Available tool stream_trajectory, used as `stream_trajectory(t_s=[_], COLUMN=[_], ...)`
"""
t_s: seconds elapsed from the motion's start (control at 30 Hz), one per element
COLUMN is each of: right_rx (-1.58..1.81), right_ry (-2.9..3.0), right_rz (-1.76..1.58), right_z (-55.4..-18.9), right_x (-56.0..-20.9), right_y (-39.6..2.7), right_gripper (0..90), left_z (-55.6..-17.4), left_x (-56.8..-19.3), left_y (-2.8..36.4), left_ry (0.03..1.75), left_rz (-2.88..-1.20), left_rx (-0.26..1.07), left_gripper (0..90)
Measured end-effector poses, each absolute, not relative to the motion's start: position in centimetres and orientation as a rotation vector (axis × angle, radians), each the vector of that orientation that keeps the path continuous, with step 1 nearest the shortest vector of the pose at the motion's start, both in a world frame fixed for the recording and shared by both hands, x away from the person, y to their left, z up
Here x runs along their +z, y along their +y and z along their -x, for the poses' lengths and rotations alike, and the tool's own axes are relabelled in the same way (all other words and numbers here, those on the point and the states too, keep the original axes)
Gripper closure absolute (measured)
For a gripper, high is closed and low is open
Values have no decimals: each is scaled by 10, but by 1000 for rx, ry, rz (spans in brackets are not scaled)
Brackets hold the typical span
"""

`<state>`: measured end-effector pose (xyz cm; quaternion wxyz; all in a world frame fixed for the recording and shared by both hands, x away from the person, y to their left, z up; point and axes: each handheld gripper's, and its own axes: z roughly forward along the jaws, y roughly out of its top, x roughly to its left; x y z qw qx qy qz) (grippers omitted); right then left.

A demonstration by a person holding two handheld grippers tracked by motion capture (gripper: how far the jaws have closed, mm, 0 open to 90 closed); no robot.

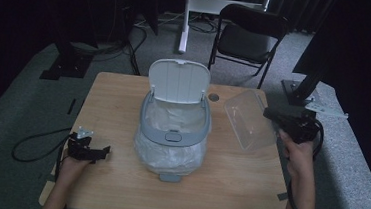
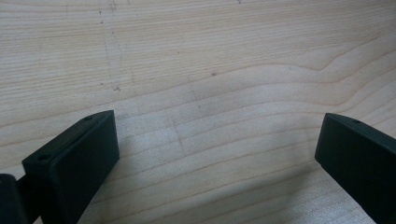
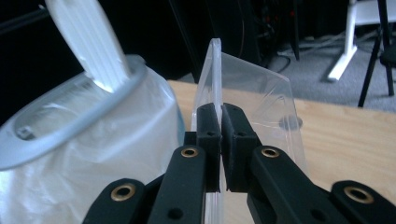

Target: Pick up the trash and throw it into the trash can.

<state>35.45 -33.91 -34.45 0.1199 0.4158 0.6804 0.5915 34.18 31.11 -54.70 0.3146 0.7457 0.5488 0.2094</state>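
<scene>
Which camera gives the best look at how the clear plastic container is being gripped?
The right gripper view: the right gripper is clamped on the clear plastic container at its rim. The high view shows the container whole but small, its grip point unclear.

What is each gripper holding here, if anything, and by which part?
The right gripper is shut on the clear plastic container, pinching its thin rim or wall edge. The left gripper holds nothing; its jaws stand open over the table.
</scene>
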Motion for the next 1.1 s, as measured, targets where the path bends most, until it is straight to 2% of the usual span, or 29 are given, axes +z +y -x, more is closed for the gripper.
stream_trajectory(t_s=[0.73, 1.1], right_rx=[1868, 1976], right_ry=[1891, 1875], right_rz=[-922, -730], right_z=[-319, -315], right_x=[-269, -230], right_y=[-317, -286], right_gripper=[869, 869], left_z=[-342, -342], left_x=[-547, -547], left_y=[311, 311], left_ry=[1448, 1448], left_rz=[-1963, -1964], left_rx=[551, 553], left_gripper=[7, 6])
